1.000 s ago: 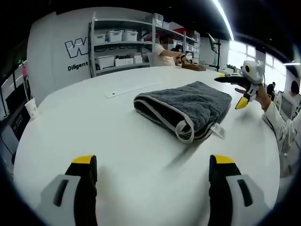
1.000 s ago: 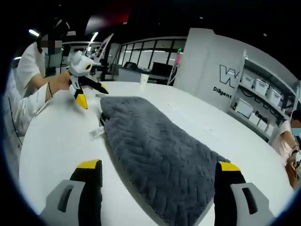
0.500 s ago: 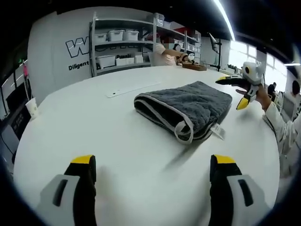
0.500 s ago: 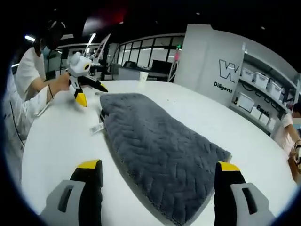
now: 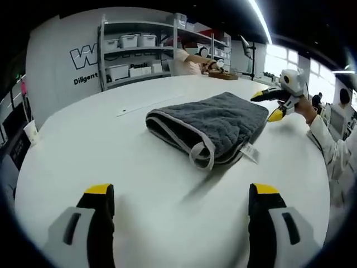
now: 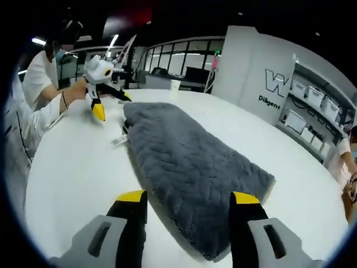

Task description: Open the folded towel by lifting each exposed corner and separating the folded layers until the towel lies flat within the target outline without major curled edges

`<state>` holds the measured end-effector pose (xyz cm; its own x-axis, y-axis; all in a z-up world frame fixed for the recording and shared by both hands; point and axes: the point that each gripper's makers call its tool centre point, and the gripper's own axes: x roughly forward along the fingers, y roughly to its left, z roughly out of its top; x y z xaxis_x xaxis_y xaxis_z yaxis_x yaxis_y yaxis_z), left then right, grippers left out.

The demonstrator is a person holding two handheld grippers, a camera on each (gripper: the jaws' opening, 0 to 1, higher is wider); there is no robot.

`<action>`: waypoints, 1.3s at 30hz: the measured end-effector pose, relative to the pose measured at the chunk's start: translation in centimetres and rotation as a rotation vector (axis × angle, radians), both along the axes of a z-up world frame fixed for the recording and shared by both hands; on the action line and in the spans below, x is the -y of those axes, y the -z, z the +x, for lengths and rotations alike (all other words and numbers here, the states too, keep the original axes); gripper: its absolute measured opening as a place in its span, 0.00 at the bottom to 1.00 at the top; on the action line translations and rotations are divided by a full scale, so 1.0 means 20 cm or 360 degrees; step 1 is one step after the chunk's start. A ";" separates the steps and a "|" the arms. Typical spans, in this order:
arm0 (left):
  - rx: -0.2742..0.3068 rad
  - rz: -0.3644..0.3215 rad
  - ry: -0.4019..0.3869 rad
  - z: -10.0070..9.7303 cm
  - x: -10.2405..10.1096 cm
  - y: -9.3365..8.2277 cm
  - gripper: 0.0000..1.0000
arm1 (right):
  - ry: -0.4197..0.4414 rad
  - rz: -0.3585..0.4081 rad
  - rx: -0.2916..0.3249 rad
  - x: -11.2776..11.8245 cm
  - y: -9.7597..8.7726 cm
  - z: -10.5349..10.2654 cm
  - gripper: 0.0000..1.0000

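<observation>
A folded grey quilted towel (image 5: 215,125) with a pale border and a white tag (image 5: 249,152) lies on the round white table (image 5: 83,145). In the left gripper view my left gripper (image 5: 181,192) stands open, well short of the towel's near folded corner. My right gripper (image 5: 266,105) is at the towel's far right corner, held by a hand. In the right gripper view the towel (image 6: 189,167) runs lengthwise ahead. My right gripper (image 6: 188,198) is open at a narrowed gap, just over the towel's near edge. My left gripper (image 6: 111,104) hovers beyond the towel's far end.
Shelves with white bins (image 5: 128,56) line the far wall, and a person (image 5: 187,61) works at a bench there. A thin white strip (image 5: 145,106) lies on the table behind the towel. A paper cup (image 6: 174,85) stands at the table's far edge.
My right gripper's jaws have drawn closer together and it has moved in over the towel's edge. The left gripper view has shifted slightly; the towel lies as before.
</observation>
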<state>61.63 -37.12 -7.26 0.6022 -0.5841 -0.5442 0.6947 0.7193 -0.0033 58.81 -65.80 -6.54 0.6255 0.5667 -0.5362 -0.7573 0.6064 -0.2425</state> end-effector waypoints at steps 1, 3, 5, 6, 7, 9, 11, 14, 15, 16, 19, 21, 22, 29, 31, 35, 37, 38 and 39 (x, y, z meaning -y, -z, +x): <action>0.0003 -0.0004 -0.0001 0.00 0.00 0.00 0.98 | -0.0014 -0.0016 -0.0004 -0.01 0.01 0.00 0.45; 0.0007 -0.0009 0.0000 0.00 0.01 -0.01 0.98 | -0.0084 -0.0083 0.0014 -0.04 0.04 -0.02 0.35; 0.0006 -0.0002 -0.0014 0.00 0.00 -0.01 0.98 | -0.0115 -0.0087 0.0030 -0.06 0.04 -0.02 0.20; 0.0010 0.0012 -0.0015 0.00 -0.01 0.00 0.98 | -0.0114 -0.0089 0.0029 -0.07 0.04 -0.02 0.15; 0.0011 0.0016 -0.0018 0.00 -0.01 0.00 0.98 | -0.0119 -0.0090 0.0032 -0.07 0.04 -0.02 0.13; 0.0010 0.0014 -0.0019 0.00 -0.01 0.00 0.98 | -0.0129 -0.0075 0.0031 -0.07 0.04 -0.02 0.07; 0.0009 0.0007 -0.0017 0.00 -0.01 -0.01 0.98 | -0.0146 -0.0017 0.0038 -0.08 0.02 -0.03 0.00; 0.0007 0.0009 -0.0015 0.00 0.00 0.00 0.98 | -0.0154 0.0004 0.0027 -0.09 0.02 -0.03 0.00; 0.0005 0.0008 -0.0013 0.00 0.00 0.00 0.98 | -0.0153 -0.0004 0.0028 -0.10 0.02 -0.03 0.00; 0.0003 0.0009 -0.0013 0.00 0.00 0.00 0.98 | -0.0154 -0.0013 0.0027 -0.10 0.03 -0.03 0.00; 0.0006 0.0007 -0.0012 0.00 0.00 0.00 0.98 | -0.0166 -0.0008 0.0015 -0.12 0.03 -0.03 0.00; 0.0001 0.0002 -0.0007 0.00 0.01 0.00 0.98 | -0.0181 0.0025 0.0000 -0.14 0.03 -0.04 0.00; -0.0004 0.0001 -0.0009 0.00 0.01 0.00 0.98 | -0.0185 0.0058 -0.0015 -0.16 0.03 -0.05 0.00; -0.0009 -0.0003 -0.0010 0.00 0.01 0.00 0.97 | -0.0262 0.0191 -0.0075 -0.29 0.03 -0.06 0.00; -0.0011 0.0001 -0.0014 0.00 0.01 0.01 0.97 | -0.0267 0.0214 -0.0068 -0.32 0.03 -0.06 0.00; -0.0014 0.0000 -0.0013 0.00 0.01 0.01 0.97 | -0.0315 0.0173 0.0015 -0.38 0.02 -0.06 0.00; -0.0018 0.0002 -0.0008 0.00 0.01 0.01 0.97 | -0.0314 0.0205 0.0012 -0.42 0.02 -0.06 0.00; -0.0018 0.0002 -0.0008 0.00 0.01 0.01 0.96 | -0.0289 0.0285 -0.0029 -0.45 0.01 -0.06 0.00; -0.0018 0.0002 -0.0007 0.00 0.01 0.01 0.96 | -0.0279 0.0330 -0.0048 -0.47 0.01 -0.06 0.00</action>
<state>61.59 -37.31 -7.53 0.5984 -0.5808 -0.5519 0.6916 0.7222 -0.0101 57.60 -56.35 -6.71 0.4936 0.7647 -0.4143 -0.8602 0.4996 -0.1028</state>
